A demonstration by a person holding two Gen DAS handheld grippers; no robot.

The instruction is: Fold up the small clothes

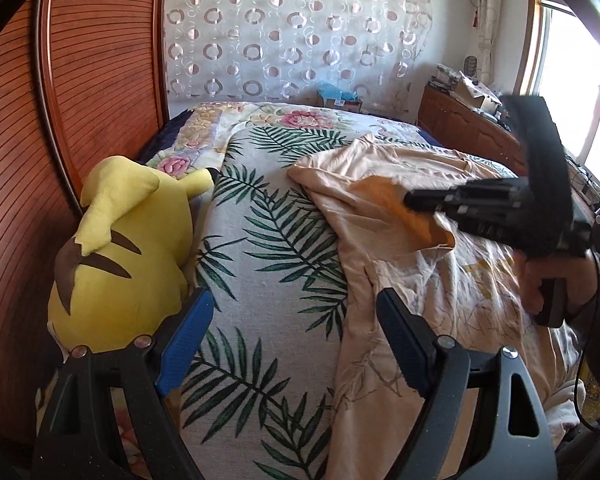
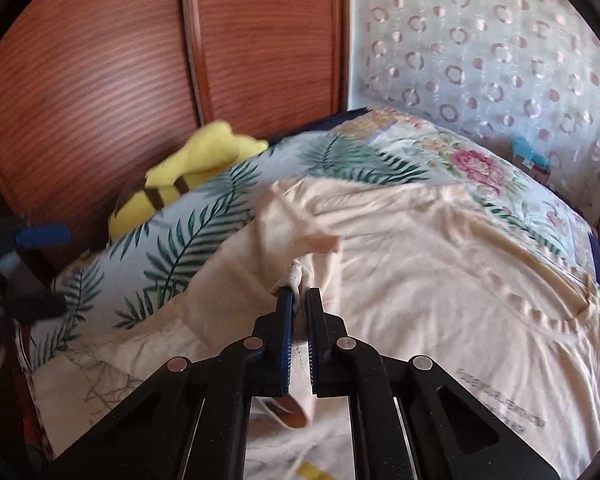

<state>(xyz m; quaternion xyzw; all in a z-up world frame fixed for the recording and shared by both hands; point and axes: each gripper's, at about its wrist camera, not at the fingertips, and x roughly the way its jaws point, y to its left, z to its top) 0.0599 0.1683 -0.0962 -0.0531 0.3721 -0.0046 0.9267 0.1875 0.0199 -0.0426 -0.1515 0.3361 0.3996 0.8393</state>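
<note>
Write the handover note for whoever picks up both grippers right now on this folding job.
Right gripper: shut on a pinch of the peach shirt, its fingers clamping a raised bit of fabric near the shirt's left side.
Left gripper: open, holding nothing, hovering over the leaf-print bedcover at the shirt's edge.
Things: the shirt lies spread and wrinkled on the bed; a yellow plush toy sits by the wooden wardrobe, clear of the shirt.
Done: one grasp taken; no finished fold visible.
Left: grip with the left gripper, then probably fold the shirt and smooth it.
</note>
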